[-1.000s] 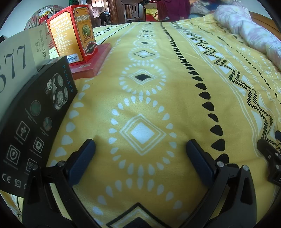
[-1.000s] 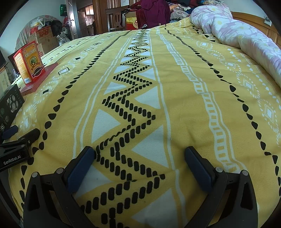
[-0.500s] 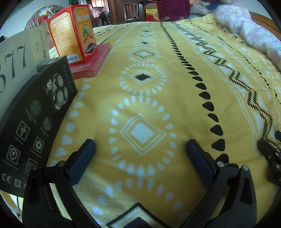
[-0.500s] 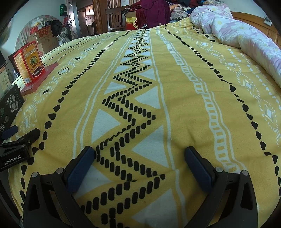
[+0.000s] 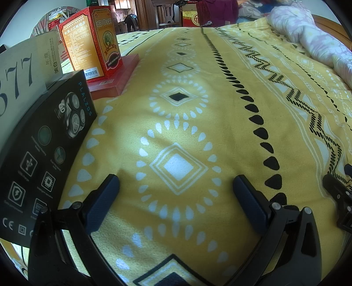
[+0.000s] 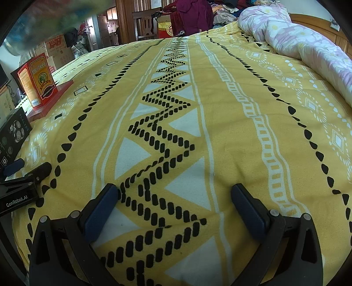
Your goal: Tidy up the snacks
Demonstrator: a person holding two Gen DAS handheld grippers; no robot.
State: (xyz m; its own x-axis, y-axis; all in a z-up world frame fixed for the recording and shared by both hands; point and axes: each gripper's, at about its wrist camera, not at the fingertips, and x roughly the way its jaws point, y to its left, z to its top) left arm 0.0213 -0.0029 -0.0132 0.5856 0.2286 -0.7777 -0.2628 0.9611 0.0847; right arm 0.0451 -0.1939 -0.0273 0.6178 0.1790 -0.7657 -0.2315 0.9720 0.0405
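Both grippers rest low over a yellow patterned bedspread point(image 5: 220, 92). My left gripper point(image 5: 176, 187) is open and empty. To its left stands a black shaver box point(image 5: 44, 143), behind it a white box marked 377 point(image 5: 19, 74). Farther back an upright red-orange box point(image 5: 92, 41) stands on a flat red box point(image 5: 116, 77). My right gripper point(image 6: 173, 195) is open and empty over the zigzag stripe. The upright red-orange box point(image 6: 37, 79) and black shaver box point(image 6: 13, 134) show at its far left. A blurred greenish thing point(image 6: 61, 15) shows at the top left.
A rolled pink floral quilt point(image 6: 303, 44) lies along the bed's right side. The left gripper's body point(image 6: 19, 189) sits at the right wrist view's left edge. Chairs, clothes and cardboard boxes point(image 6: 57, 44) stand beyond the bed's far end.
A blurred greenish thing has come into the top left of the right wrist view. Neither gripper has moved.
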